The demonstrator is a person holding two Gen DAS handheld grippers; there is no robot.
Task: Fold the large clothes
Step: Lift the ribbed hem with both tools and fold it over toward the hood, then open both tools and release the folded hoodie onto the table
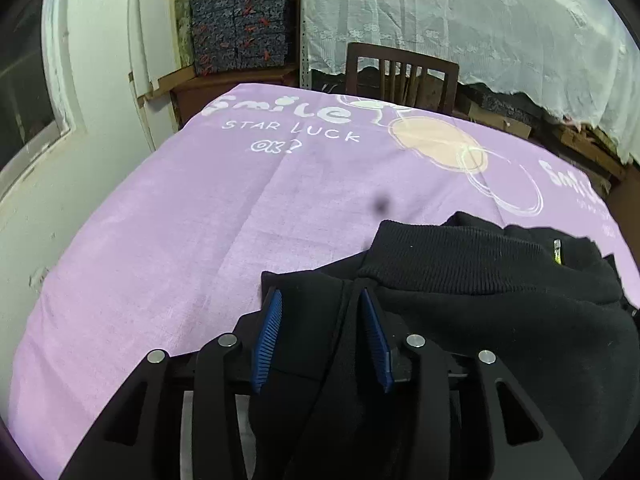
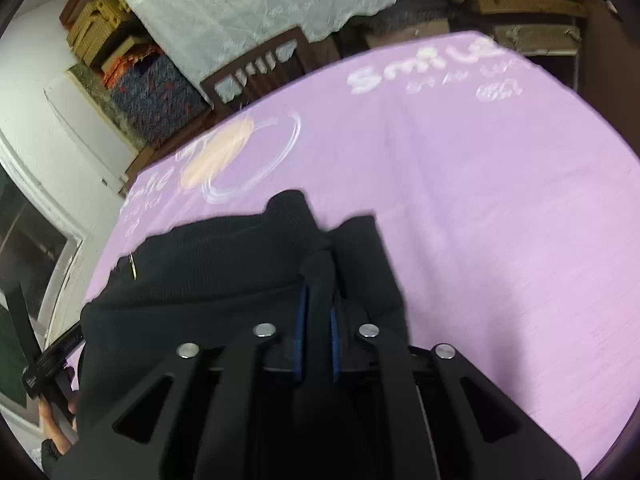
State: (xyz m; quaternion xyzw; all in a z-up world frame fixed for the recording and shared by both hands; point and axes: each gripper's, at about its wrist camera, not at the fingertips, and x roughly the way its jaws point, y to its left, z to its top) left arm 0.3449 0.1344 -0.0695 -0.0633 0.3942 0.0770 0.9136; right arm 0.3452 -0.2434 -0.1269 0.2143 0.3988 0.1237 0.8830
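A black zip jacket (image 1: 500, 312) with a ribbed hem and a small zip pull lies bunched at the near side of a purple printed cloth (image 1: 192, 220). My left gripper (image 1: 320, 300) has its blue pads apart with black fabric running between them. In the right wrist view the jacket (image 2: 208, 276) hangs from my right gripper (image 2: 318, 280), whose blue pads are pressed close on a fold of the black fabric. The purple cloth (image 2: 500, 220) spreads beyond it.
A dark wooden chair (image 1: 400, 76) stands at the table's far edge. White lace cloth (image 1: 480, 16) covers shelving behind it. Stacked patterned boxes (image 1: 240, 28) sit at the back left. A white wall and window (image 1: 36, 92) are to the left.
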